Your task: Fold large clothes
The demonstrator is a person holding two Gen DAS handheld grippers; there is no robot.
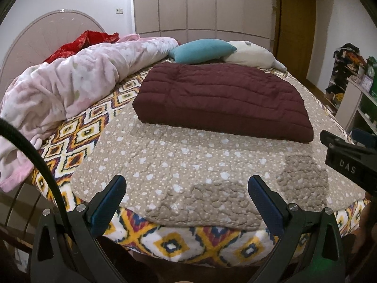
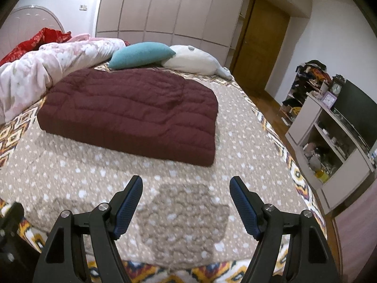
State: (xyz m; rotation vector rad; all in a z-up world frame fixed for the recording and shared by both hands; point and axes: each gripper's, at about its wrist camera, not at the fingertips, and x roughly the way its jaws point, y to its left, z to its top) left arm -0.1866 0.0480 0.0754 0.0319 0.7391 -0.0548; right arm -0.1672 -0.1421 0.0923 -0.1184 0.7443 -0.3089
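Observation:
A dark maroon quilted garment [image 1: 221, 99] lies folded into a thick rectangle on the beige dotted quilt [image 1: 179, 162] in the middle of the bed. It also shows in the right wrist view [image 2: 132, 113], on the quilt [image 2: 94, 165]. My left gripper [image 1: 186, 186] is open and empty, held above the quilt's near edge, short of the garment. My right gripper [image 2: 186, 186] is open and empty, above the quilt in front of the garment. The body of the right gripper [image 1: 348, 160] shows at the right edge of the left wrist view.
A rumpled pink blanket [image 1: 70, 82] and red cloth [image 1: 82, 42] lie at the bed's left. A teal pillow [image 1: 202, 50] and white plush [image 1: 252, 55] sit behind the garment. A patterned bedspread [image 1: 174, 243] hangs over the near edge. A shelf unit with a TV [image 2: 334, 127] stands to the right.

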